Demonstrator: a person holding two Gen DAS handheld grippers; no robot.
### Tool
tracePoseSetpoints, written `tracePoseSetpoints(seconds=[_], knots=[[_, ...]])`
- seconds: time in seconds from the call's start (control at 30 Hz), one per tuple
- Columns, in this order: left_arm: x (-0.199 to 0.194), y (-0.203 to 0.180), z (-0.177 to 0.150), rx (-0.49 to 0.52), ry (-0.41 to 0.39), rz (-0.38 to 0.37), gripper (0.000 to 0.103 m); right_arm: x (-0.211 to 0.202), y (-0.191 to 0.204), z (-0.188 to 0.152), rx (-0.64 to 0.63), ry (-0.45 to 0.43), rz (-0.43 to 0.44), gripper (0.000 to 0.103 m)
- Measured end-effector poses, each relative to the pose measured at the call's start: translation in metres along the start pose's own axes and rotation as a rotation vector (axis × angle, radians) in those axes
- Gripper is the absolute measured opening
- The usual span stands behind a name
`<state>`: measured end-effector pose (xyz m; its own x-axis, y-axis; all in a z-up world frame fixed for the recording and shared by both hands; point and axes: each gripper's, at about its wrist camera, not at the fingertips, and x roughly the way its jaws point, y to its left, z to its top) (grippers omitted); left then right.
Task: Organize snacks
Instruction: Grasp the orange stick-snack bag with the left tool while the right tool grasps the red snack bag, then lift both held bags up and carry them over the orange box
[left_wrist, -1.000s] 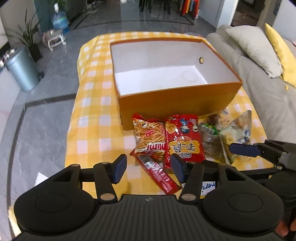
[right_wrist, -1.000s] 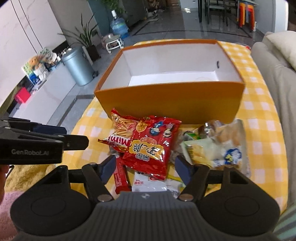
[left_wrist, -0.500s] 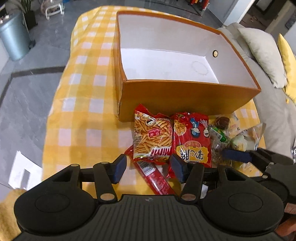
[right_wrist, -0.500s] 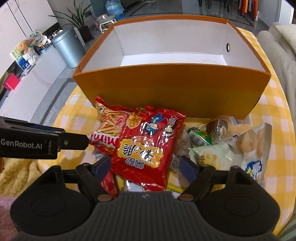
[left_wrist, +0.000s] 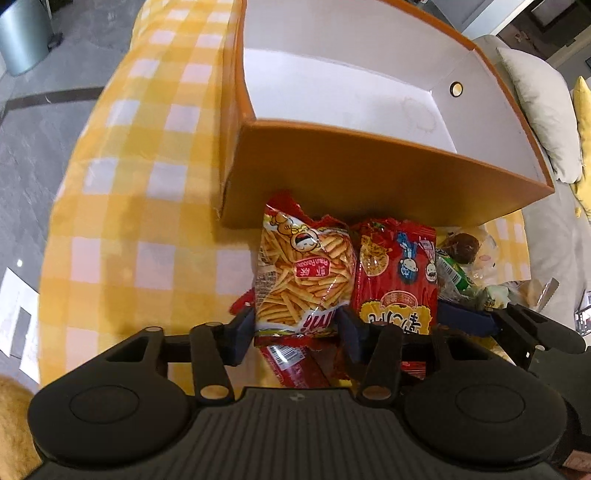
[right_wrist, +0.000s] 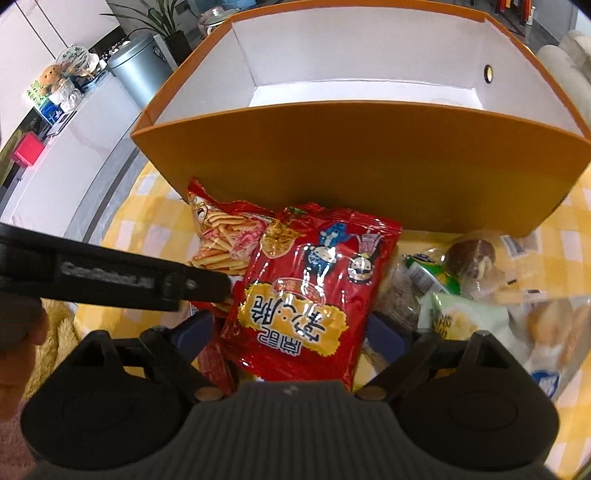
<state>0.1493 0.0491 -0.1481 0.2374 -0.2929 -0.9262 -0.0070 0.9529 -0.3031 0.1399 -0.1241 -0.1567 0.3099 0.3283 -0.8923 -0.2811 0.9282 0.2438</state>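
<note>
The left gripper (left_wrist: 295, 332) has its jaws set either side of the near end of the shrimp-stick bag (left_wrist: 304, 273), and they have just been closing; the pads look to be right at the bag's edges, but I cannot tell whether they press it yet. The right gripper (right_wrist: 291, 336) straddles the red snack bag (right_wrist: 314, 291) with its jaws spread wide, having just been opening, and the bag lies between them ungripped. Both bags lie side by side on the yellow checked cloth (left_wrist: 122, 206), just in front of the near wall of the orange box (left_wrist: 369, 177), with the shrimp-stick bag nearer the box's left corner and the red snack bag beside it toward the middle. A thin red stick packet (left_wrist: 291, 365) lies under them, farther from the box. Toward the box's right corner sits a loose pile of clear-wrapped pastries (right_wrist: 476, 258) and a green-labelled packet (right_wrist: 432, 277), also in front of the wall. The box's white inside shows no snacks in either view, so the sorting seems barely begun: nothing is packed, and by my reading every packet has yet to be lifted over the wall and set inside.
</note>
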Motion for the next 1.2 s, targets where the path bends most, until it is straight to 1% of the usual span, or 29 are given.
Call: tracePoseSetpoints(seconds=[0.03, 0.13, 0.33, 0.4, 0.43, 0.53, 0.57, 0.6, 0.67, 0.83, 1.0, 1.2], knots=[[0.001, 0.000, 0.000, -0.004, 0.001, -0.003, 0.055, 0.001, 0.001, 0.001, -0.003, -0.001, -0.001, 0.088], [0.001, 0.000, 0.001, 0.005, -0.006, 0.000, 0.052, 0.003, 0.001, 0.001, -0.012, -0.005, -0.002, 0.087], [0.003, -0.008, 0.002, 0.028, -0.017, 0.033, 0.050, 0.010, 0.004, 0.001, -0.028, 0.002, -0.012, 0.085], [0.004, -0.012, 0.001, 0.034, -0.022, 0.045, 0.049, 0.011, 0.005, 0.001, -0.030, 0.001, -0.023, 0.081], [0.002, -0.011, 0.001, 0.032, -0.024, 0.043, 0.047, 0.010, 0.004, 0.001, -0.027, 0.000, -0.028, 0.077], [0.000, -0.011, 0.000, 0.031, -0.033, 0.048, 0.042, 0.007, 0.002, 0.001, -0.024, -0.003, -0.020, 0.074], [0.000, -0.012, -0.001, 0.033, -0.035, 0.050, 0.039, 0.005, 0.001, 0.001, -0.025, -0.006, -0.023, 0.069], [-0.001, -0.013, -0.001, 0.037, -0.037, 0.050, 0.038, 0.003, 0.001, 0.001, -0.028, -0.009, -0.033, 0.068], [-0.005, -0.015, -0.002, 0.045, -0.044, 0.058, 0.034, -0.002, -0.001, 0.000, -0.025, -0.012, -0.026, 0.067], [-0.017, -0.016, -0.006, 0.040, -0.070, 0.073, 0.032, -0.016, 0.001, 0.000, -0.042, -0.037, -0.027, 0.066], [-0.035, -0.018, -0.011, 0.045, -0.107, 0.104, 0.031, -0.036, 0.002, 0.001, -0.056, -0.073, -0.035, 0.066], [-0.059, -0.019, -0.018, 0.028, -0.155, 0.102, 0.031, -0.065, -0.002, -0.002, -0.052, -0.121, -0.032, 0.066]])
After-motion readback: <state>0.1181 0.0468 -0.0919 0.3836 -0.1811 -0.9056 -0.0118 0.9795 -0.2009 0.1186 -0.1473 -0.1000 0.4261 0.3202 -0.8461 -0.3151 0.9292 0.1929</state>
